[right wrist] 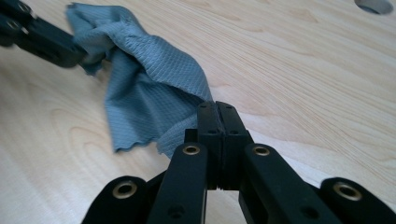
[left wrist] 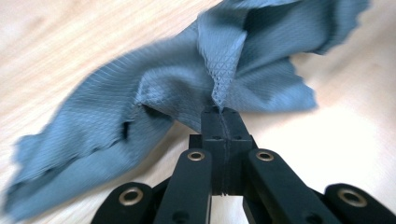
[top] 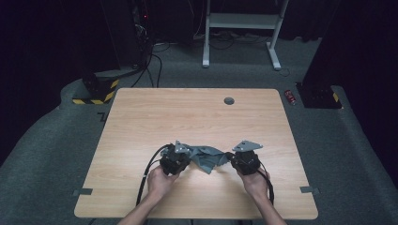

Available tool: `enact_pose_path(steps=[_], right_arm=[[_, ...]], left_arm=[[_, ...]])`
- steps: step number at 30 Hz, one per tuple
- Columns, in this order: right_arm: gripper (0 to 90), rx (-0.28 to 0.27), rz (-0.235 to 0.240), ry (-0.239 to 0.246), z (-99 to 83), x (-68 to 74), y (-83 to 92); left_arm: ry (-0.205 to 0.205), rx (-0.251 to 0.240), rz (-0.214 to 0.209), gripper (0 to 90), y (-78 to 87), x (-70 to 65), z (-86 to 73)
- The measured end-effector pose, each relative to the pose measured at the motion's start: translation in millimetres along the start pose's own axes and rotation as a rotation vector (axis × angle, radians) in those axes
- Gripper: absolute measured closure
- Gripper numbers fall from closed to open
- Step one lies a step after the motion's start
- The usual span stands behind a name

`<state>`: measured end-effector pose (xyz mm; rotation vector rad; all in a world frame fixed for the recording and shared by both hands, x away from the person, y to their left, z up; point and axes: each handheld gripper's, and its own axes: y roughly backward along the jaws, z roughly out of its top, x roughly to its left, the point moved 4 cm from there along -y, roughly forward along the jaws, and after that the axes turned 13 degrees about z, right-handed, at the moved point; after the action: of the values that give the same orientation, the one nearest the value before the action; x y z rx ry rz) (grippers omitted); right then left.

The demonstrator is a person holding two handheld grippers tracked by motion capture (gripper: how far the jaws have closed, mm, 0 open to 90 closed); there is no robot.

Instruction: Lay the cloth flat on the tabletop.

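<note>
A crumpled grey-blue cloth (top: 206, 158) lies on the wooden table (top: 141, 117), stretched between the two grippers near the front. My left gripper (top: 187, 158) is shut on one edge; in the left gripper view its jaws (left wrist: 223, 114) pinch a raised fold of the cloth (left wrist: 187, 84). My right gripper (top: 231, 157) is shut on the opposite corner; in the right gripper view its jaws (right wrist: 217, 109) clamp the cloth (right wrist: 149, 74), and the left gripper (right wrist: 51, 44) grips the far end at the upper left. The cloth hangs in loose folds, partly touching the table.
A round cable hole (top: 229, 101) sits near the table's far edge. Grey tape strips mark the left (top: 82, 191) and right (top: 306, 189) front edges. On the floor beyond are a white desk frame (top: 239, 21), cables and a red can (top: 291, 97).
</note>
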<state>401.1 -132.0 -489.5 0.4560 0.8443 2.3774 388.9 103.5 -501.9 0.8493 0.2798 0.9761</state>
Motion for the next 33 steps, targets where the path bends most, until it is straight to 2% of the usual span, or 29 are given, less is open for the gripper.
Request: enact_pose_path(steps=[3,5,6,7,10,13,14,16,18,20,21,22,24,25,26,27,28,32,33], right_arm=[[89.6,-0.008,0.030,0.038,0.7,12.9,5.1],[89.6,-0.007,0.063,0.068,-0.1,24.2,7.6],[89.6,0.011,0.100,0.112,-4.9,40.5,7.2],[89.6,0.011,0.100,0.112,-4.9,40.5,7.2],[89.6,0.054,0.137,0.162,-16.9,61.6,3.4],[89.2,0.113,0.191,0.186,-38.1,81.9,-3.0],[89.2,0.113,0.191,0.186,-38.1,81.9,-3.0],[85.5,0.131,0.207,0.185,-46.1,85.3,-6.9],[82.6,0.132,0.235,0.161,-49.2,83.3,-9.3],[79.5,0.107,0.260,0.125,-46.5,77.8,-8.4],[77.3,0.068,0.262,0.100,-39.8,70.2,-5.1],[76.6,0.052,0.252,0.090,-35.8,65.9,-3.6],[76.0,0.032,0.235,0.074,-31.5,61.4,-2.8],[74.9,0.003,0.175,0.028,-22.9,49.4,-4.8],[74.7,-0.002,0.145,0.006,-18.7,43.2,-8.2],[74.7,-0.002,0.145,0.006,-18.7,43.2,-8.2],[74.2,-0.001,0.114,-0.004,-14.7,37.1,-13.6],[67.7,0.055,0.030,-0.038,-1.9,18.3,-43.8],[66.6,0.065,0.022,-0.053,0.6,15.9,-50.6]], left_arm=[[-0.031,-0.013,-0.013,90.0,25.2,2.1,-7.3],[-0.067,0.001,-0.029,90.0,40.3,0.9,-18.0],[-0.104,0.022,-0.037,90.0,48.8,-1.6,-28.7],[-0.104,0.022,-0.037,90.0,48.8,-1.6,-28.7],[-0.156,0.070,-0.044,90.0,59.1,-6.4,-50.7],[-0.170,0.125,-0.028,89.8,65.2,-5.1,-77.0],[-0.170,0.125,-0.028,89.6,65.2,-5.1,-77.0],[-0.140,0.134,-0.027,89.2,66.1,-0.6,-85.7],[-0.093,0.134,-0.052,83.9,66.4,5.3,-91.8],[-0.059,0.122,-0.077,74.8,67.3,10.0,-94.0],[-0.032,0.104,-0.084,66.8,68.1,12.9,-94.3],[-0.009,0.091,-0.080,64.3,69.2,16.1,-94.1],[0.036,0.063,-0.038,61.7,70.4,22.4,-92.1],[0.038,0.054,-0.007,58.6,70.3,25.8,-90.3],[0.049,0.049,0.020,58.1,69.3,28.5,-88.2],[0.055,0.044,0.048,58.1,67.0,31.8,-85.6],[0.065,0.042,0.070,57.6,63.2,34.6,-83.0],[0.101,0.059,0.147,55.5,39.7,41.4,-76.9],[0.127,0.061,0.155,55.2,31.8,40.7,-77.0]])
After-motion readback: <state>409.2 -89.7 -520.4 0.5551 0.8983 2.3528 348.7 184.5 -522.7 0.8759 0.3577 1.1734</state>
